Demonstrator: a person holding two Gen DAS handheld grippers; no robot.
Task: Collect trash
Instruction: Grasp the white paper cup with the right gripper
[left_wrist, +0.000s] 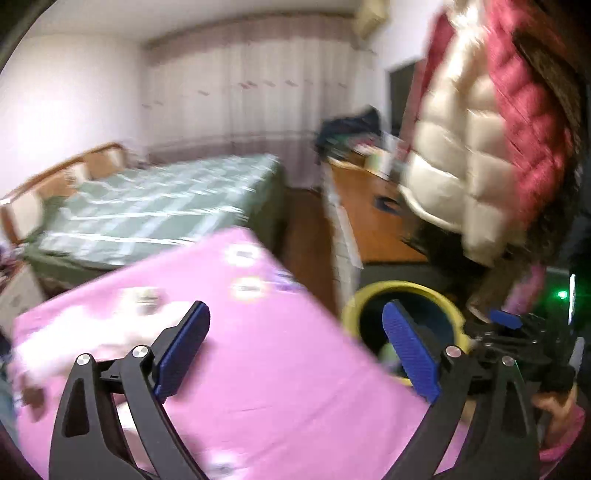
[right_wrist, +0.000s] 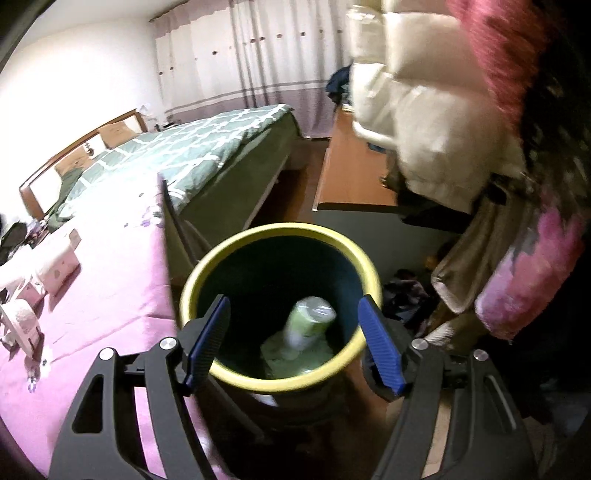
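Below, round yellow-rimmed bin (right_wrist: 280, 306), crumpled trash (right_wrist: 308, 321) inside

left wrist: over pink bed (left_wrist: 277, 369) | right wrist: above bin (right_wrist: 280, 306) | shared: bin

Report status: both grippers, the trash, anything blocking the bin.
Left gripper open, empty, over pink bed. Right gripper open, empty, above bin. Pale green bottle lying inside bin. Nothing in the way.

Home bedroom, green-quilted bed (right_wrist: 192, 147) with wooden headboard (right_wrist: 74, 155), floor-length curtains (right_wrist: 258, 55), puffy coats (right_wrist: 424, 122) hanging
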